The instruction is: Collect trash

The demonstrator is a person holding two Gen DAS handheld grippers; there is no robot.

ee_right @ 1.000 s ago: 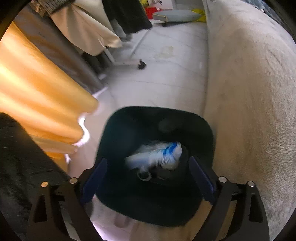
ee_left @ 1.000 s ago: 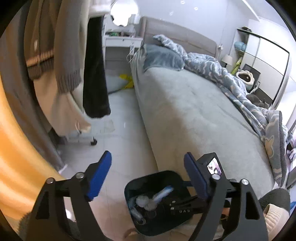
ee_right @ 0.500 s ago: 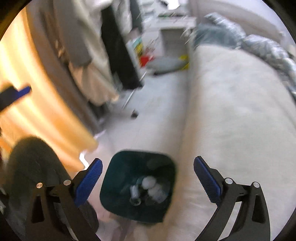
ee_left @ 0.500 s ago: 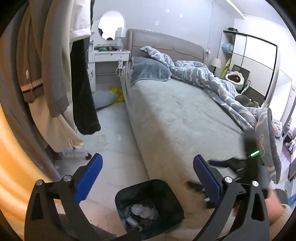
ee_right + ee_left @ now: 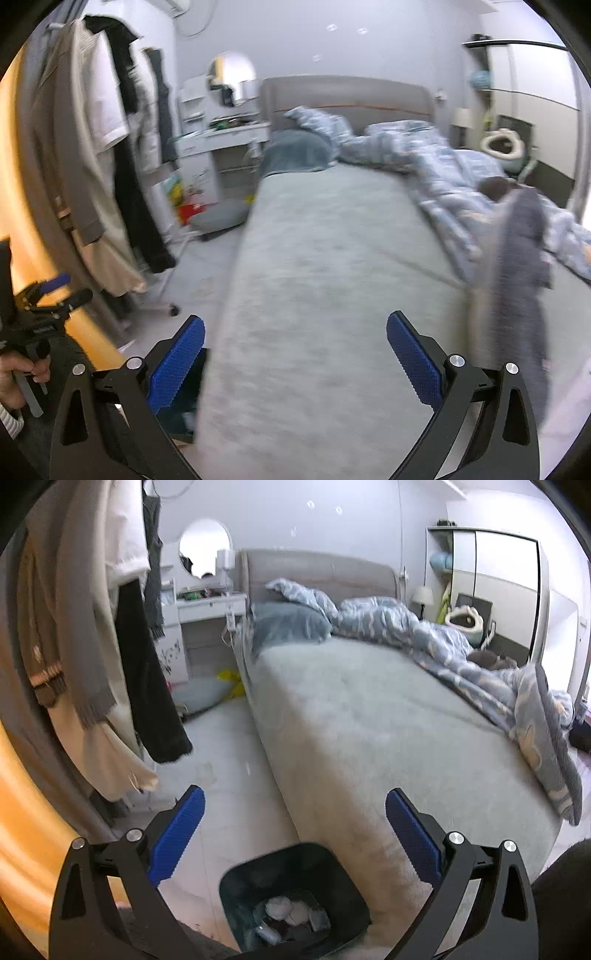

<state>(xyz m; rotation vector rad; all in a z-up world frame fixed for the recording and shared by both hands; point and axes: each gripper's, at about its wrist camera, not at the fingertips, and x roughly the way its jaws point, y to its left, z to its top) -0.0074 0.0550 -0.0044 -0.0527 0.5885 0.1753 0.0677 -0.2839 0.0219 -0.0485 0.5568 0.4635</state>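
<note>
A dark bin [image 5: 295, 897] stands on the floor against the bed's near corner, with white crumpled trash [image 5: 291, 915] inside. My left gripper [image 5: 293, 834] hangs open above it, nothing between its blue pads. My right gripper [image 5: 295, 362] is open and empty too, raised over the grey bed sheet [image 5: 332, 277]. In the right wrist view only a sliver of the bin [image 5: 188, 402] shows, behind the left finger. At that view's left edge a hand holds the left gripper [image 5: 51, 291].
Hanging clothes [image 5: 92, 646] and an orange curtain [image 5: 22, 812] line the left. A white dresser [image 5: 207, 627] stands beyond. A blue rumpled duvet [image 5: 461, 657] covers the bed's right side. A grey cushion [image 5: 203, 696] lies on the pale floor [image 5: 221, 757].
Both grippers opened wider. The right one rose from over the bin, where a white-and-blue item lay, and now faces the bed. The left one drew back and up slightly.
</note>
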